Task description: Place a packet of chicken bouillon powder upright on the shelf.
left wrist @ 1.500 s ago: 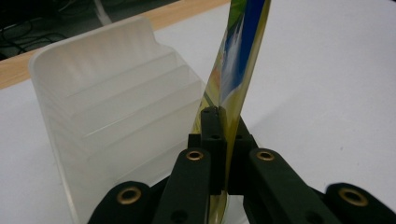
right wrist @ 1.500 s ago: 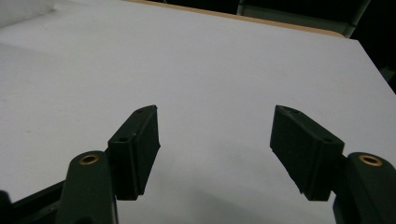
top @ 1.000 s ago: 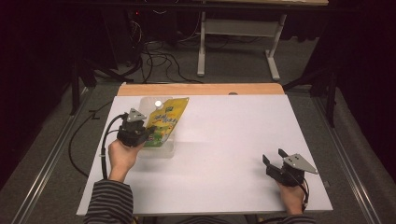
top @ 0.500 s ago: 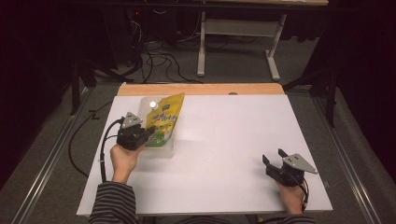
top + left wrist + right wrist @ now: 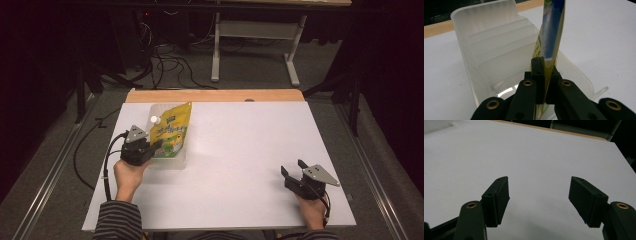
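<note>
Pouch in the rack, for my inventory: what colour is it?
Mostly yellow pouch with green print; clearest in the high view.

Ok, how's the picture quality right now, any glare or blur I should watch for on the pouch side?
High view: table evenly lit, surroundings dark, a bright glare spot beside the pouch top. Left gripper view: the pouch is soft and out of focus up close, a shiny reflection on the rack floor, left claw sharp enough, clamped on the pouch edge. Right gripper view: right claw slightly soft, faint shadow below it.

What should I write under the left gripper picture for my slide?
The left gripper pinches a yellow pouch standing in a clear slotted rack.
</note>
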Available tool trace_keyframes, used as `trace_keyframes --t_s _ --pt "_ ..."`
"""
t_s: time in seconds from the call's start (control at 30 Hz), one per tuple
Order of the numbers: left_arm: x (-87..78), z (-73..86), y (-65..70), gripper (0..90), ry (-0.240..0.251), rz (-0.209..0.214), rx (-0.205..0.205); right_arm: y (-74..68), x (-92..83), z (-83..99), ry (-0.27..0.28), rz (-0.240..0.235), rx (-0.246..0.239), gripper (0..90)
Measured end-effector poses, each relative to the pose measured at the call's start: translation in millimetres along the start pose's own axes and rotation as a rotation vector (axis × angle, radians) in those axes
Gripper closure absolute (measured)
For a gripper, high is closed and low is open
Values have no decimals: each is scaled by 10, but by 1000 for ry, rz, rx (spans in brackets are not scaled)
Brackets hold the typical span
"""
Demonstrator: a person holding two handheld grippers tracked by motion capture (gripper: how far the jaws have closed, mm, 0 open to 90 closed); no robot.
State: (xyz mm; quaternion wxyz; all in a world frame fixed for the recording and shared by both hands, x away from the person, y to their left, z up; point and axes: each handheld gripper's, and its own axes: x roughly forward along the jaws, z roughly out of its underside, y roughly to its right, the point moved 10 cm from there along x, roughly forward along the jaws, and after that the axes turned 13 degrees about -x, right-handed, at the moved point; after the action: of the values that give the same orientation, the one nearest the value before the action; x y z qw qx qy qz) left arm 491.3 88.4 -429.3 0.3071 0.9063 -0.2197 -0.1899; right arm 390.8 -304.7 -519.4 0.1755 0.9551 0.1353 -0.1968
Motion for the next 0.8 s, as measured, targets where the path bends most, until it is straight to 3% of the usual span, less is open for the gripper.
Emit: trace_keyframes --t_s 0.13,0.2,0.43,0.6,0.63,0.8 --pt "-10 10 -14 884 5 1 -2 -2 1 0 -1 4 2 332" --pt "-10 32 -54 882 11 -11 20 -7 7 6 -10 -1 2 332" --pt "-63 107 -199 865 7 -22 -9 -11 13 5 -12 1 -9 333" --pt "-98 117 -231 843 20 -19 -13 -11 13 4 -12 4 -10 333" --pt "-114 103 -238 823 34 -14 -33 -13 12 6 -15 1 -7 332" --pt "-144 90 -247 764 52 -20 -27 -14 15 6 -14 -1 -6 331"
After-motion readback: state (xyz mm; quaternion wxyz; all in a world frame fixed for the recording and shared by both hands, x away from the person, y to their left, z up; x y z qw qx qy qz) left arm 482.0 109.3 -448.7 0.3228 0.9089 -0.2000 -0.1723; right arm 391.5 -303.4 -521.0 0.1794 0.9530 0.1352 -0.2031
